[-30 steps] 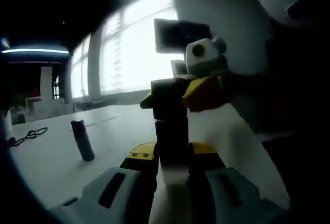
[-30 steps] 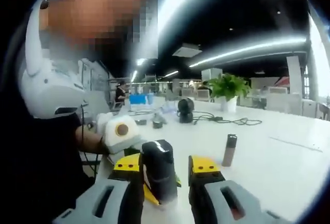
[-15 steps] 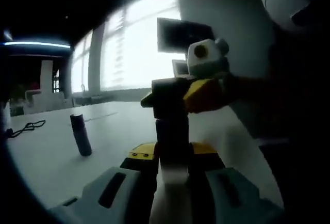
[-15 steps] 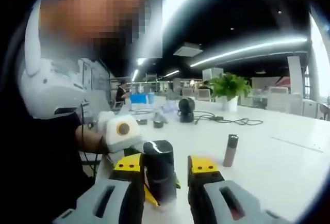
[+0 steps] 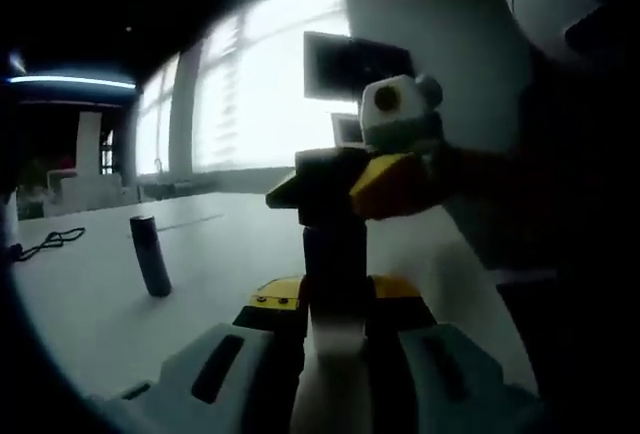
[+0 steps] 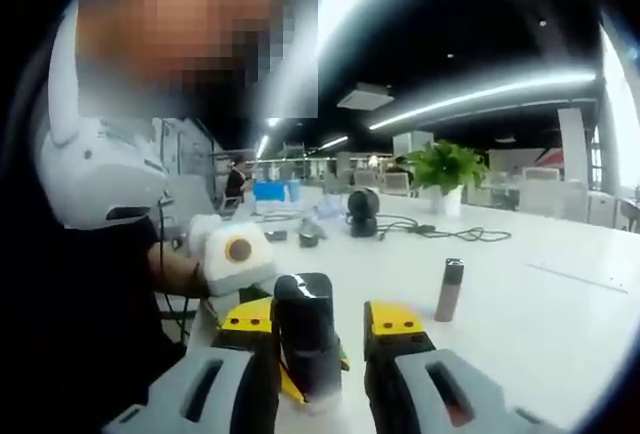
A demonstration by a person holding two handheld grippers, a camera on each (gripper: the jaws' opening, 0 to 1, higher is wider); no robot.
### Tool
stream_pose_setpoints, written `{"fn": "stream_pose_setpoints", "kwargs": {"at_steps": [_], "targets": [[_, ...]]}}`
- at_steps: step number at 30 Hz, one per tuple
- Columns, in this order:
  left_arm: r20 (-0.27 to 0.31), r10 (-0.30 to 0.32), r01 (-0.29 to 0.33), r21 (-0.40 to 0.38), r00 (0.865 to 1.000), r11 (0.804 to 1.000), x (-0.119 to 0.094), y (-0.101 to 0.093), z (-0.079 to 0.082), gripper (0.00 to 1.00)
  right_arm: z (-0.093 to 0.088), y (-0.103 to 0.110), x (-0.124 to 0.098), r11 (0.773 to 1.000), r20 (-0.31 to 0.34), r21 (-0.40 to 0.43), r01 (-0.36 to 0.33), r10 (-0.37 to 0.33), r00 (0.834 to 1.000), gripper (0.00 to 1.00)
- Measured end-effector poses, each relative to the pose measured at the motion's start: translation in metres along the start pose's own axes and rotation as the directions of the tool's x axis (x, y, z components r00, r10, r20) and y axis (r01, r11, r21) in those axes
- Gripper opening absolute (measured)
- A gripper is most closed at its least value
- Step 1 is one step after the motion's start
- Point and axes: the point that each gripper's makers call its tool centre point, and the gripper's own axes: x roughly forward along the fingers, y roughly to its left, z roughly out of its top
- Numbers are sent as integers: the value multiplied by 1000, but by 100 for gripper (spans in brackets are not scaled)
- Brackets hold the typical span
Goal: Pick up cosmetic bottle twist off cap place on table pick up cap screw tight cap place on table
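The left gripper (image 5: 335, 329) holds the cosmetic bottle (image 5: 335, 274) above the surface (image 5: 100, 304). The right gripper (image 5: 340, 179) grips its cap (image 6: 305, 299); twisting is not finished.

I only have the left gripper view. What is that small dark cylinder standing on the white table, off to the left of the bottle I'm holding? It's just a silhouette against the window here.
Observer: In the right gripper view it is a slim grey cylinder with a lighter, silvery top, standing upright on the white table.
Operator: Anything near it I might knock?
Observer: The nearest thing I see is a black cable lying on the table further back.
Operator: And beyond the cable?
Observer: A green potted plant stands there in a white pot.
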Motion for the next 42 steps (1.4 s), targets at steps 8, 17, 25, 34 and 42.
{"fn": "stream_pose_setpoints", "kwargs": {"at_steps": [8, 17, 25, 34, 42], "targets": [[-3, -4, 4, 31, 1000, 1000, -1, 1, -1, 12, 0, 0, 1, 1000, 3, -3, -1, 1, 1000, 26], [-28, 18, -18, -30, 999, 999, 0, 3, -3, 11, 3, 8, -1, 995, -10, -15, -100, 99, 995, 25], [-37, 21, -23, -42, 999, 999, 0, 4, -5, 11, 3, 6, 1, 993, -29, -34, -111, 110, 993, 17], [-37, 28, -30, -31, 999, 999, 0, 6, -5, 11, 2, 7, 1, 999, -7, -39, -26, 26, 1000, 14], [-38, 45, -45, -10, 998, 999, -1, 9, -5, 10, 2, 2, 0, 975, -6, -2, 220, -220, 975, 14]]}}
